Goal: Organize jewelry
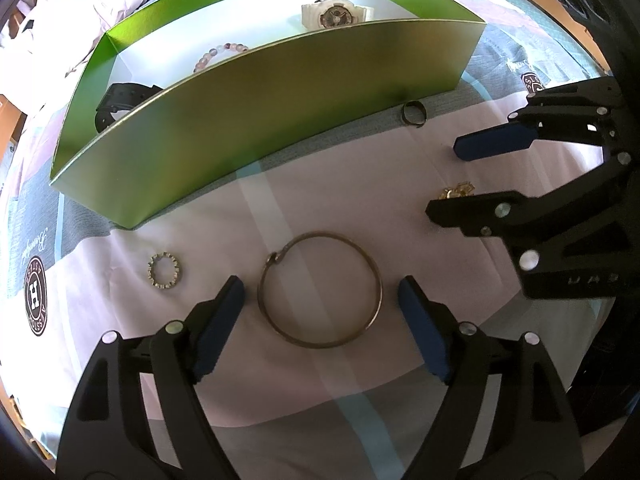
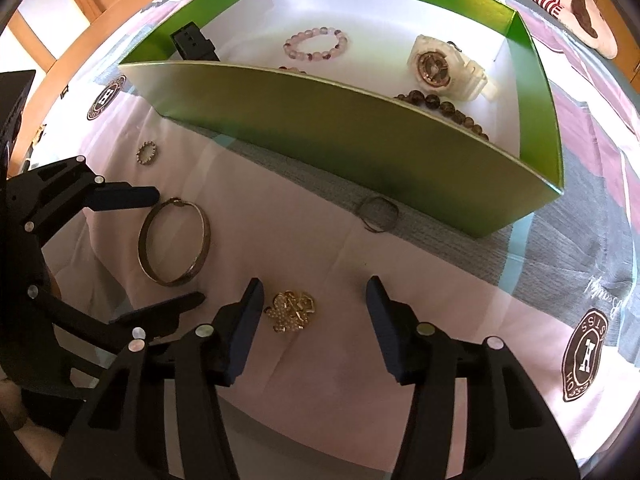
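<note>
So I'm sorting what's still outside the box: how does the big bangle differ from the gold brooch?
The bangle is a plain, dull, open hoop; the gold brooch is a small, shiny, studded cluster. The bangle lies between the left claw's fingers, the brooch between the right claw's. Both lie untouched on the cloth.

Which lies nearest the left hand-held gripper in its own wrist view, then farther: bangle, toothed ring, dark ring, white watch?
1. Bangle, between the left hand-held gripper fingers.
2. Toothed ring, to the left.
3. Dark ring, by the green box wall.
4. White watch, inside the box.
</note>
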`<state>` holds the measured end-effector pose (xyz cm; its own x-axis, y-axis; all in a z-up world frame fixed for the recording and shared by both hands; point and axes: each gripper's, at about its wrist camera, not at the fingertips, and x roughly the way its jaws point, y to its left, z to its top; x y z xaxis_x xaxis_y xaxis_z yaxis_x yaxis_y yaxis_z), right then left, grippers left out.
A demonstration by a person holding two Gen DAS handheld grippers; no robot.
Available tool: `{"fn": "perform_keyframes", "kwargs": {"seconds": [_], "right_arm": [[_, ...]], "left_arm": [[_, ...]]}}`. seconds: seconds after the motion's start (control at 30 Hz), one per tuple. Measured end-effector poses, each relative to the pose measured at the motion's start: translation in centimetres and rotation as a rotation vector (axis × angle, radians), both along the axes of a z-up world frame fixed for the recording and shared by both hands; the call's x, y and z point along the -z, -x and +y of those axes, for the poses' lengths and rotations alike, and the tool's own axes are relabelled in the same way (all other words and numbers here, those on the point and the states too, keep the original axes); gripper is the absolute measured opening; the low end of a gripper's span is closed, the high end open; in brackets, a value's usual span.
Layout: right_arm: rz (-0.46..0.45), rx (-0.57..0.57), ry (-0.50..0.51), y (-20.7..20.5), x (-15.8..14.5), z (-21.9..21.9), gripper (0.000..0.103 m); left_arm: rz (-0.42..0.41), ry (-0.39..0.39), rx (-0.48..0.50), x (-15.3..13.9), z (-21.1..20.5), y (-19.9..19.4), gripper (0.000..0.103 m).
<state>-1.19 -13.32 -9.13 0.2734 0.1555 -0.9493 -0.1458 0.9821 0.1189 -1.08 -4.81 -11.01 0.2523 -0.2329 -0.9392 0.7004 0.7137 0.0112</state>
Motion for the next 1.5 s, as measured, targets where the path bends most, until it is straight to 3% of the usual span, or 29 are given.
{"fn": "perform_keyframes", "kwargs": {"seconds": [0.13, 0.3, 0.43, 0.73, 0.9, 1.07, 1.17, 1.33, 1.43, 1.5], "right_arm": [[0.015, 0.022, 0.016, 0.1, -0.1, -1.4, 0.054], [-0.003, 0.098, -0.101, 0.3, -1.6, -4.3, 0.064], [-0.02, 0.137, -0.107, 0.6, -2.2, -5.7, 0.069], [0.02, 0.072, -0.044, 0.6, -1.0, -3.5, 0.069], [0.028, 0.076, -0.038, 0.5, -0.6, -3.5, 0.069], [0.026, 0.097, -0.041, 0.0, -0.3, -3.3, 0.074], [0.023, 0.105, -0.043, 0.2, -0.6, -3.8, 0.074], [0.027, 0.107, -0.04, 0.1, -0.4, -4.1, 0.074], [0.026, 0.102, -0.04, 0.2, -0.4, -4.1, 0.074], [0.026, 0.101, -0.038, 0.2, -0.4, -4.0, 0.074]], "left_arm": [[-0.006, 0.017, 0.035, -0.2, -0.2, 0.6, 0.07], [-0.004, 0.023, 0.042, -0.3, -0.3, 0.9, 0.071], [0.004, 0.042, -0.007, -0.7, 0.6, 0.1, 0.077], [0.014, 0.002, -0.001, 0.1, 0.2, 0.5, 0.08], [0.006, 0.024, 0.045, -0.4, -0.2, 0.6, 0.065], [0.013, 0.091, 0.081, -1.3, -0.6, 1.2, 0.066], [0.024, 0.135, 0.065, -2.5, 0.6, 0.6, 0.075], [0.025, 0.048, 0.131, -2.0, 0.8, 1.6, 0.077], [0.005, -0.076, 0.095, -0.1, 1.0, 1.4, 0.081], [-0.004, -0.073, 0.051, -0.1, 1.3, 0.7, 0.086]]}}
